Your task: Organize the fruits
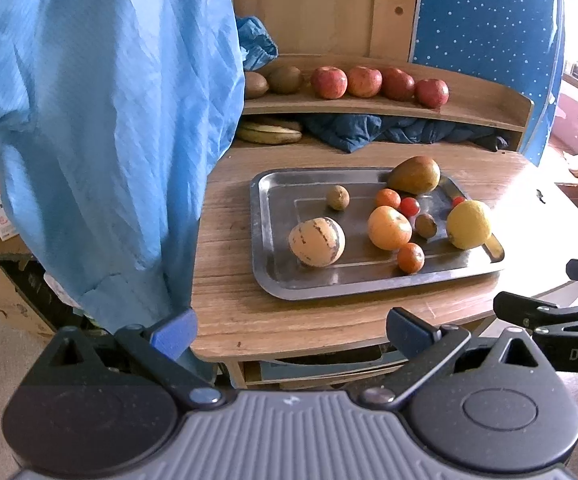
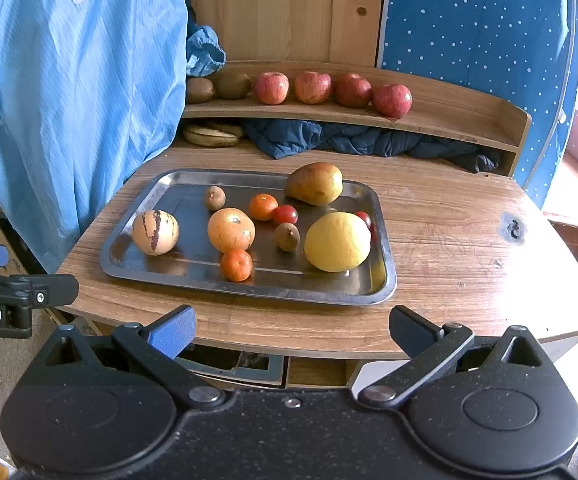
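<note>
Both handheld grippers are hovering off the near edge of a wooden table (image 2: 449,248), the left gripper (image 1: 291,332) and the right gripper (image 2: 292,330) each holding its fingers spread wide on nothing. Ahead, a rectangular steel tray (image 2: 381,280) is carrying the loose fruit: a large yellow citrus (image 2: 337,242) at four o'clock, a green-brown pear (image 2: 315,183) at one o'clock, a striped pale melon (image 2: 155,232) at nine o'clock, and a small orange tangerine (image 2: 236,265) at six o'clock. Four red apples (image 2: 313,87) are lining the curved wooden shelf (image 2: 469,120) behind. The risk, likely: round fruit rolling on slick metal if nudged off-centre, scattering neighbours or dropping off the table.
</note>
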`<state>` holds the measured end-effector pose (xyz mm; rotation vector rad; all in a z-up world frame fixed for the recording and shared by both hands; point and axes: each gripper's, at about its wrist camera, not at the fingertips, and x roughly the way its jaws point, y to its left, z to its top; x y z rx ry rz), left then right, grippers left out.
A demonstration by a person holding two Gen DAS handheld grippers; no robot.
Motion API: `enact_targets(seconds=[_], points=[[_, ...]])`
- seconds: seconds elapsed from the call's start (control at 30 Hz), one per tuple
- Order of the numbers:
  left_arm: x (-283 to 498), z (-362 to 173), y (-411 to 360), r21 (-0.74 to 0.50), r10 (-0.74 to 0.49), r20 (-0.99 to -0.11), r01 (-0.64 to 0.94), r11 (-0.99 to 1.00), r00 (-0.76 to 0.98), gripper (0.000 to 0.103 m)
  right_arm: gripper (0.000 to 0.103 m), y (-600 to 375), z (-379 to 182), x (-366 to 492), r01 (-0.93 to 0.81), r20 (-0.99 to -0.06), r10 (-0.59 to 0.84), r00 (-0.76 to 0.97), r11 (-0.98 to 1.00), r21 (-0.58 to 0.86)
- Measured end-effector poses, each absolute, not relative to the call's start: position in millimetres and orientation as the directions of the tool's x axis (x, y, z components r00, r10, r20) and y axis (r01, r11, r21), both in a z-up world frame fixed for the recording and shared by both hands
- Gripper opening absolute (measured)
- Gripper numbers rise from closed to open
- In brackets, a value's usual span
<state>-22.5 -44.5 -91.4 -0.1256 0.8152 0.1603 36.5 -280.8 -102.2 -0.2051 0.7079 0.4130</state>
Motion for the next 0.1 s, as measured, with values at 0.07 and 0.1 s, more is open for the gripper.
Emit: enact_targets(seconds=[0.07,0.1], points=[[-22.3,-91.6,-45.1,-0.046,0.097,-0.733,-0.191,0.981,0.674,0.102,0.102,-280.6,-102.2,36.4,-0.434,-0.667,0.297,0.684,0.9,-0.044],[-22.4,-91.4,-45.1,-0.048,0.095,-0.733,-0.191,0.98,0.674,0.103,0.102,-280.8,-102.2,36.7,-0.434,-0.667,0.297,0.683,0.9,-0.044]])
